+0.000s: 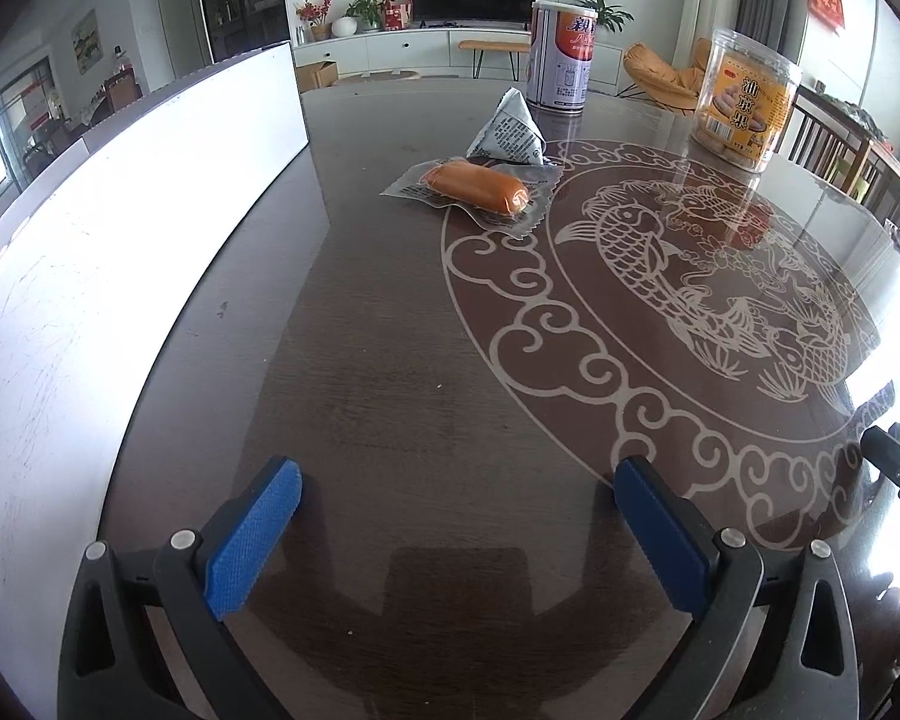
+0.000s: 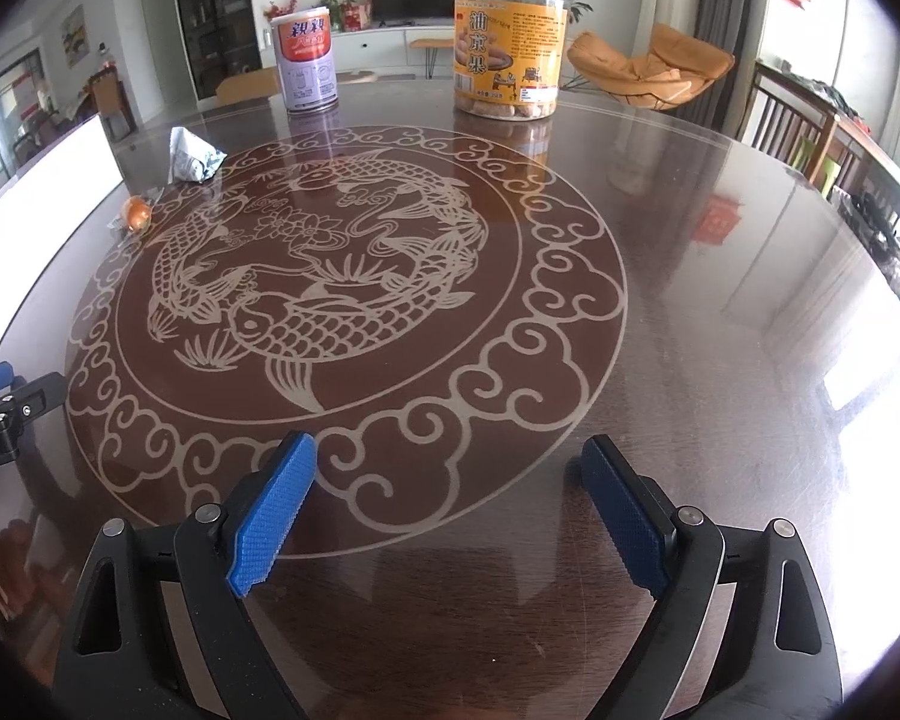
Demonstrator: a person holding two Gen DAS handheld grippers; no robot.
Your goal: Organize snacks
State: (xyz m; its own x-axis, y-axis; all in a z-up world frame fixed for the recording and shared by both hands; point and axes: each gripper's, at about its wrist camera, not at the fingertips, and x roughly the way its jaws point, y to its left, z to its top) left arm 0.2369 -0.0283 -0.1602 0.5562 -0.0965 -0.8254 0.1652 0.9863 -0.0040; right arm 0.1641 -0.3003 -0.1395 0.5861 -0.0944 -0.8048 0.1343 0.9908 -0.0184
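1. Dark glass-topped table (image 2: 660, 240) with fish motif carries our snacks.
2. We see the left gripper (image 1: 457, 483) and right gripper (image 2: 448, 462) both spread wide, empty.
3. Wrapped sausage (image 1: 477, 186) touches foil packet (image 1: 507, 132); can (image 1: 561, 57) and cookie jar (image 1: 747, 99) stand beyond them.

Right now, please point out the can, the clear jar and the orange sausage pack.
can (image 2: 305, 63), right wrist view, on its label.
clear jar (image 2: 512, 48), right wrist view, on its yellow label.
orange sausage pack (image 1: 477, 186), left wrist view, on the sausage.

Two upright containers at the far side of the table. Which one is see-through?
The clear plastic jar with the orange label: you can see the fried snacks piled inside. The can with the purple-and-red label, left of it in the right wrist view, is opaque.
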